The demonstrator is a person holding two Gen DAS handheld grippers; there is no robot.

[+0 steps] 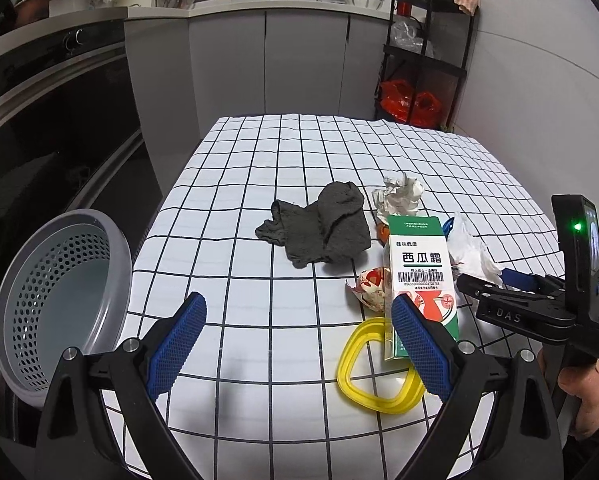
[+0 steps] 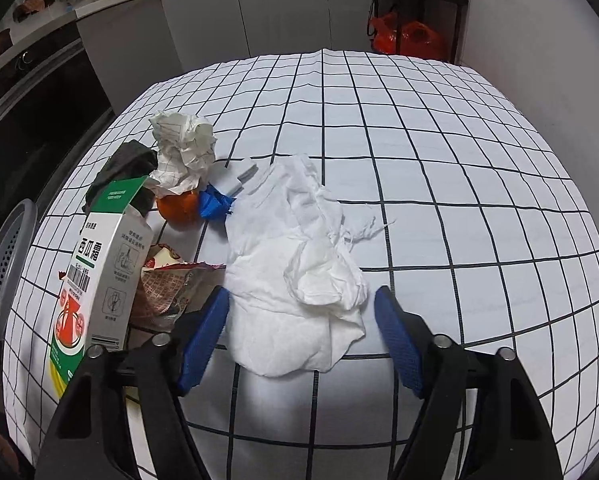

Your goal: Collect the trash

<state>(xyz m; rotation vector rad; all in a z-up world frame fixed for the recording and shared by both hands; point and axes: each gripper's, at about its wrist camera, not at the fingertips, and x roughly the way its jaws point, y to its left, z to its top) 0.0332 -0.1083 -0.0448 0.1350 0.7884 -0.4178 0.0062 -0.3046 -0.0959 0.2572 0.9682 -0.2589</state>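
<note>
while both stand wide open, the right gripper (image 2: 301,336) straddles the white tissue (image 2: 295,276).

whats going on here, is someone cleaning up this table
Yes, it looks like the start of a trash pickup. A person holds a gripper in each hand over a checked tablecloth. The right gripper, jaws open, straddles a crumpled white tissue without closing on it. The left gripper hovers open and empty. A grey perforated basket sits at the table's left edge. Medicine box, wrapper and paper ball lie uncollected.
</note>
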